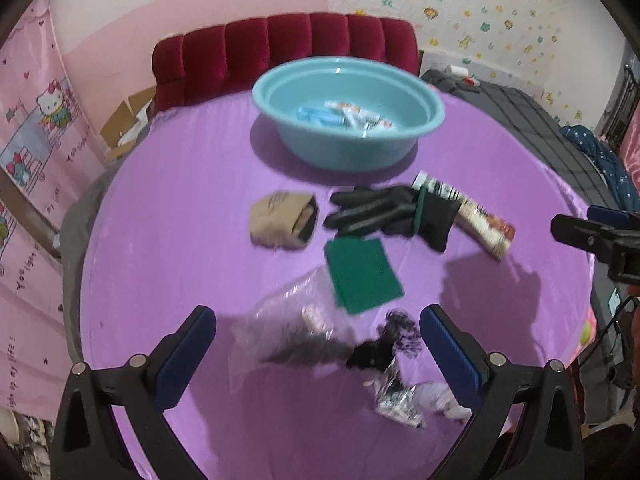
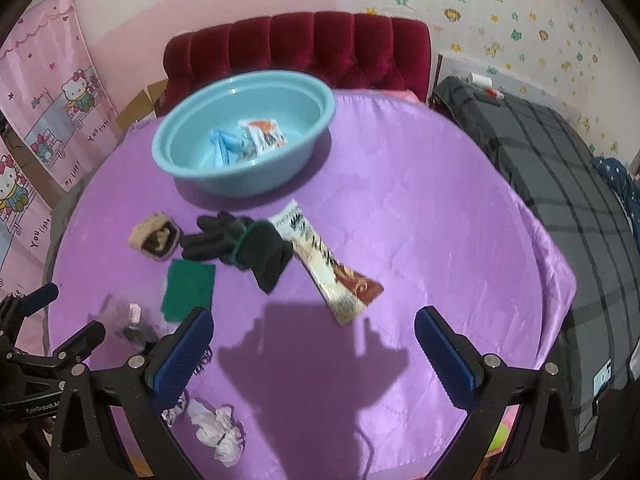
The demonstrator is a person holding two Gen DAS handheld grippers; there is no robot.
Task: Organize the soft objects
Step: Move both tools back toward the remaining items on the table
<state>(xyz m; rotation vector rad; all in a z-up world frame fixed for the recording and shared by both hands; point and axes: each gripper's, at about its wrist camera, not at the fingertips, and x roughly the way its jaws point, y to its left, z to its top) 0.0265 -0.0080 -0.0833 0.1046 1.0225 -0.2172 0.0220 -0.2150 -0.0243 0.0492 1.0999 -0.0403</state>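
Note:
On the purple cloth lie a black glove (image 1: 384, 212) (image 2: 236, 242), a tan rolled sock (image 1: 282, 220) (image 2: 154, 236), a green scouring pad (image 1: 362, 274) (image 2: 188, 290), a long printed packet (image 1: 472, 216) (image 2: 332, 268), a clear plastic bag with dark contents (image 1: 296, 332) (image 2: 132, 324) and a crumpled white wrapper (image 1: 436, 400) (image 2: 218, 432). My left gripper (image 1: 318, 356) stands open over the clear bag, nothing between its fingers. My right gripper (image 2: 314, 356) hangs open above bare cloth, near the packet's end. The blue basin (image 1: 428, 120) (image 2: 168, 156) holds small packets.
A red tufted headboard (image 1: 280, 52) (image 2: 304, 48) stands behind the table. A grey plaid bed (image 2: 560, 168) runs along the right. A cardboard box (image 1: 128, 120) sits at the back left. The right gripper (image 1: 592, 236) shows at the left view's right edge.

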